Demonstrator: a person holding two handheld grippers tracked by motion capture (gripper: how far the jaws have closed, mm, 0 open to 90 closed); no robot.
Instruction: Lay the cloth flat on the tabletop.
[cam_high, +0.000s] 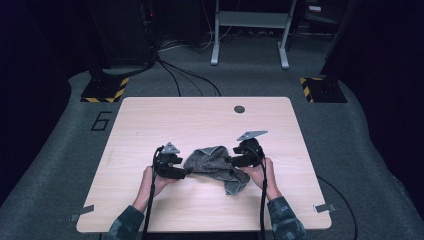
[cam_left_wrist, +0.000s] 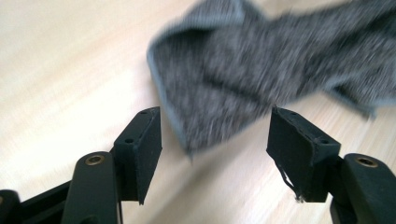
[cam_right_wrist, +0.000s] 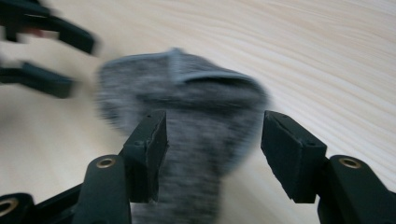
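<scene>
A crumpled grey cloth (cam_high: 215, 167) lies on the light wooden table (cam_high: 200, 120), near the middle of its front half. My left gripper (cam_high: 182, 174) sits at the cloth's left edge. In the left gripper view its jaws (cam_left_wrist: 215, 114) stand open, with a folded corner of the cloth (cam_left_wrist: 243, 70) just beyond and between them, untouched. My right gripper (cam_high: 230, 161) is at the cloth's right side, also open. In the right gripper view (cam_right_wrist: 215, 116) the cloth (cam_right_wrist: 187, 88) lies between and below the spread jaws, and the left gripper (cam_right_wrist: 74, 63) shows blurred at the upper left.
A round cable hole (cam_high: 239, 109) sits near the table's far edge. Metal brackets (cam_high: 324, 207) stick out at the front corners. Beyond the table are floor cables, a white desk frame (cam_high: 250, 30) and stand bases with yellow-black tape (cam_high: 105, 90).
</scene>
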